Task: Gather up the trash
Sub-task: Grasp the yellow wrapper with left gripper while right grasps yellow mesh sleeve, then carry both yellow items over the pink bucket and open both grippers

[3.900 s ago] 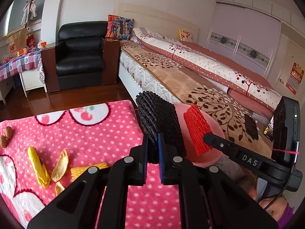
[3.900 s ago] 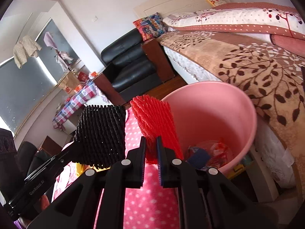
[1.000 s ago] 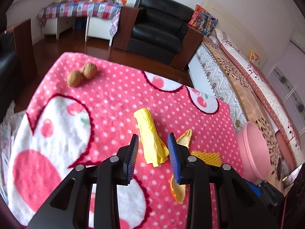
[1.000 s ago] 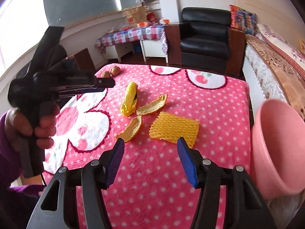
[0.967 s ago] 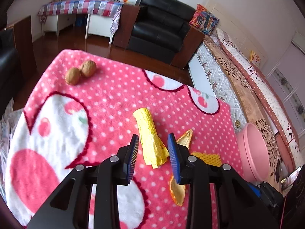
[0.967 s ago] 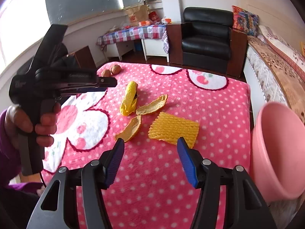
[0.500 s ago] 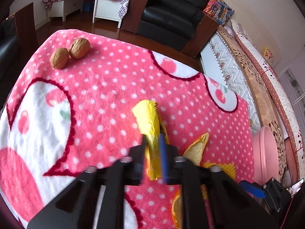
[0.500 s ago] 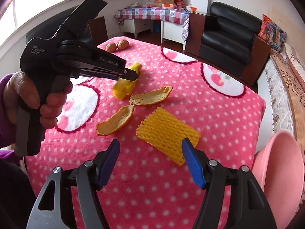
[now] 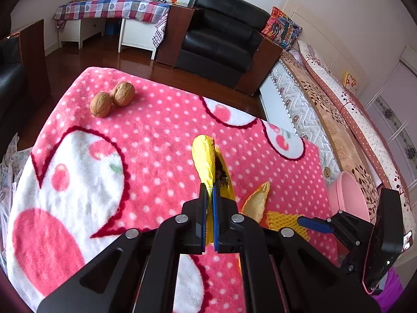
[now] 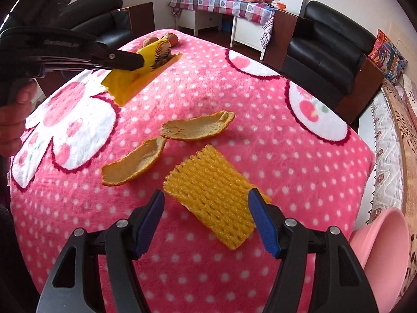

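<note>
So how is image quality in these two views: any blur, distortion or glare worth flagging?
Left wrist view: sharp, strong fisheye bending toward a dark vignette; the yellow wrapper is crisp, with soft glare on the floor. Right wrist view: equally warped, the window top left blown out, the yellow foam net sharp between the right gripper fingers.

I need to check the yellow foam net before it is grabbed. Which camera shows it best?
The right wrist view: the yellow foam net lies whole between the open right gripper fingers. In the left wrist view only a strip shows behind the left gripper.

Bedroom, daylit, around my table.
Black armchair on wooden floor; checked-cloth side table; bed beside white walls.
</note>
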Demonstrator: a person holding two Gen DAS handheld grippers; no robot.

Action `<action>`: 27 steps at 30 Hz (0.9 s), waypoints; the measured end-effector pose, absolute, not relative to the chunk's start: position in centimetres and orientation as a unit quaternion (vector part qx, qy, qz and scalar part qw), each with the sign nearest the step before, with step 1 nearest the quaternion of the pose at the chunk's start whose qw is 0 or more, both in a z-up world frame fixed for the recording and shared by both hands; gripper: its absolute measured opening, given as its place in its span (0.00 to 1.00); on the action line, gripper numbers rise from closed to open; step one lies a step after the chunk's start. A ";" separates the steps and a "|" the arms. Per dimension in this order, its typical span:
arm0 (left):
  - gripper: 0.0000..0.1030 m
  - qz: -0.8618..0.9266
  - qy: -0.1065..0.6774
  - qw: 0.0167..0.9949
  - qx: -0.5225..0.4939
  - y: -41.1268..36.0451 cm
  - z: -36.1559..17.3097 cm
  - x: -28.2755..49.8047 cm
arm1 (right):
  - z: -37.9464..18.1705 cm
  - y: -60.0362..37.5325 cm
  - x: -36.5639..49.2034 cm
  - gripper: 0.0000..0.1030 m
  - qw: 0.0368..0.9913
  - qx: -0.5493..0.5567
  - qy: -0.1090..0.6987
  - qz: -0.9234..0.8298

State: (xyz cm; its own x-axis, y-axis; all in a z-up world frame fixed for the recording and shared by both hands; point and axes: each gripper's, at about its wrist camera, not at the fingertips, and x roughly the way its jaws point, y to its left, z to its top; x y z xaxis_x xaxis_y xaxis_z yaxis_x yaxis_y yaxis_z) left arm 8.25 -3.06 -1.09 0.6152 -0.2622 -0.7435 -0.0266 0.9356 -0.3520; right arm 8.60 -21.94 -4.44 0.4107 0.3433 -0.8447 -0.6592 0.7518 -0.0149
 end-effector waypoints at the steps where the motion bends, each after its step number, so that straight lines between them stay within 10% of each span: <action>1: 0.03 -0.068 0.432 0.883 -0.168 -3.0 -1.0 8.1 | -4.3 -22.1 8.8 0.39 0.823 -0.169 0.449 0.305; 5: 0.03 -0.074 0.425 0.886 -0.167 -3.2 -0.5 7.5 | -3.4 -23.3 9.2 0.18 0.832 -0.108 0.454 0.298; 27: 0.03 -0.189 0.372 0.906 -0.068 -14.1 2.5 2.2 | 2.9 -32.3 -1.1 0.16 0.903 0.185 0.369 0.118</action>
State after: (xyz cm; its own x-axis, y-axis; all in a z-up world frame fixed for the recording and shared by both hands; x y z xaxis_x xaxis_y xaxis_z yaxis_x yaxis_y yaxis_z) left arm 2.24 -14.14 2.46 0.6518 -0.3926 -0.6488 0.2912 0.9195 -0.2639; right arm -1.12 -32.28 2.94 0.6994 0.3507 -0.6228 -0.0768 0.9032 0.4223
